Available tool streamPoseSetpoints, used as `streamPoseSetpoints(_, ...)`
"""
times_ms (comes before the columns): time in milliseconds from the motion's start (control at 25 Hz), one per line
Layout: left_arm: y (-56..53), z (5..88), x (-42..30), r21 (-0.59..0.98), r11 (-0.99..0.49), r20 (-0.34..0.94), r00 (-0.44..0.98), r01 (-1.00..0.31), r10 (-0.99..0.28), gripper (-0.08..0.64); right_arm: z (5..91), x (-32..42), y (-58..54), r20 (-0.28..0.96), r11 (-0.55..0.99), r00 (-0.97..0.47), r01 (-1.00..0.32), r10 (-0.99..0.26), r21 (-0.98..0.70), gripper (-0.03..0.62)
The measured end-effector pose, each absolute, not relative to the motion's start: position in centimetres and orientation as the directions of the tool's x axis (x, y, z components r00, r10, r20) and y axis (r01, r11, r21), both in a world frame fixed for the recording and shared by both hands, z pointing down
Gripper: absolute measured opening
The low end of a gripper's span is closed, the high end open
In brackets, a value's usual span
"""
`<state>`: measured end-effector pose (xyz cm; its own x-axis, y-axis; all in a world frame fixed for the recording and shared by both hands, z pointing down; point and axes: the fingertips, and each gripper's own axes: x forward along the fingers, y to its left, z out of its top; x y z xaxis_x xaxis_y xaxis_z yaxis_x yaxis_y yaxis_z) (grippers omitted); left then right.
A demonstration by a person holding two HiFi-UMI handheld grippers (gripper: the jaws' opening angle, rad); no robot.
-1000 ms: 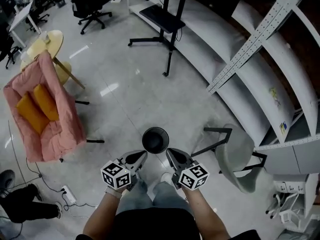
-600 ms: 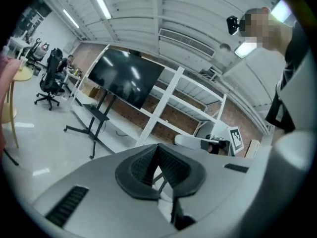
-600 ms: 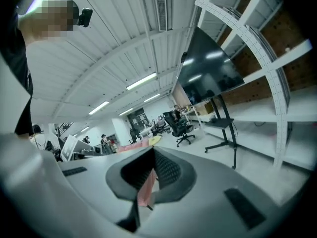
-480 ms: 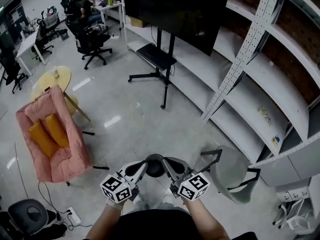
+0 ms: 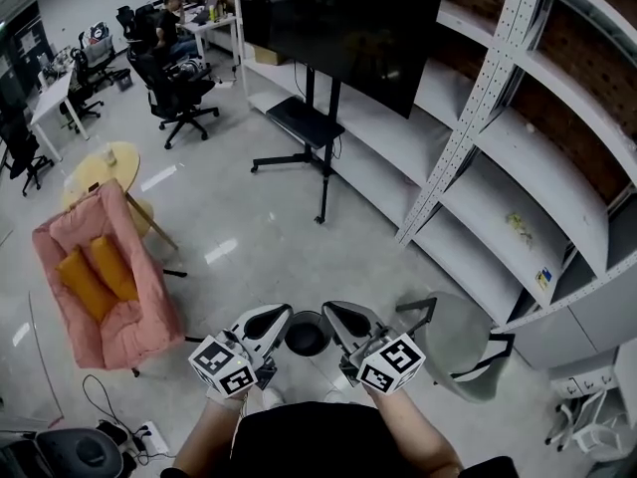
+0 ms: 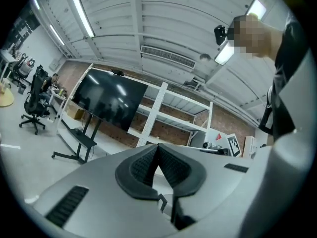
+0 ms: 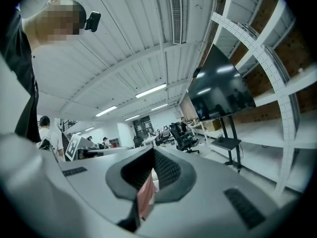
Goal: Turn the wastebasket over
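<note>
The black round wastebasket [image 5: 308, 334] stands on the grey floor in front of the person's feet, in the head view only. My left gripper [image 5: 283, 313] and right gripper [image 5: 329, 310] are held side by side high above it, one at each side of it in that view, both clear of it. The left gripper view has its ribbed pads [image 6: 168, 166] pressed together with nothing between them. The right gripper's pads [image 7: 166, 170] also meet, empty. Both gripper views look level across the room, and the wastebasket is in neither.
A pink armchair [image 5: 95, 287] with orange cushions stands at the left and a grey chair [image 5: 458, 342] at the right. A black screen on a wheeled stand [image 5: 309, 118] and white shelving [image 5: 518, 197] lie ahead. A power strip [image 5: 149, 436] and cables lie at the lower left.
Both grippers have risen together, away from the wastebasket on the floor. Their jaws stayed shut. The head view has lifted and takes in more of the room.
</note>
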<state>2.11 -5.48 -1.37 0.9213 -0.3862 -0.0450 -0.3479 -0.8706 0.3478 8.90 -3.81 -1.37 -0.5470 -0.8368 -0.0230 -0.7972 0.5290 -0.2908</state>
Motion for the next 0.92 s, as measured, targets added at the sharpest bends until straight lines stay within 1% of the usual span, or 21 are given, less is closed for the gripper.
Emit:
streamPoseSetpoints(240, -5.2, -1.4, 2.2, 0.376, -0.863, -0.058, 0.921, -0.338, -0.386, 0.012, -1.8, 9.1, -3.6, -0.031, 0.525, -0.540, -0.804, -0.841, -0.279, 0.008)
streamPoseSetpoints(480, -4.7, -1.7, 2.3, 0.346, -0.874, -0.035, 0.926, -0.341, -0.375, 0.012, -2.6, 8.5, -3.2, -0.056, 0.545, -0.550, -0.799, -0.833, -0.255, 0.008)
streamPoseSetpoints(640, -4.6, -1.7, 2.3, 0.346, -0.873, -0.035, 0.925, -0.345, -0.379, 0.012, -2.6, 7.9, -3.2, -0.044, 0.559, -0.566, -0.796, -0.823, -0.230, 0.008)
streamPoseSetpoints(920, -4.8, -1.5, 1.4, 0.325, -0.874, -0.035, 0.919, -0.361, -0.393, 0.012, -2.2, 7.6, -3.3, -0.034, 0.550, -0.559, -0.798, -0.828, -0.246, 0.008)
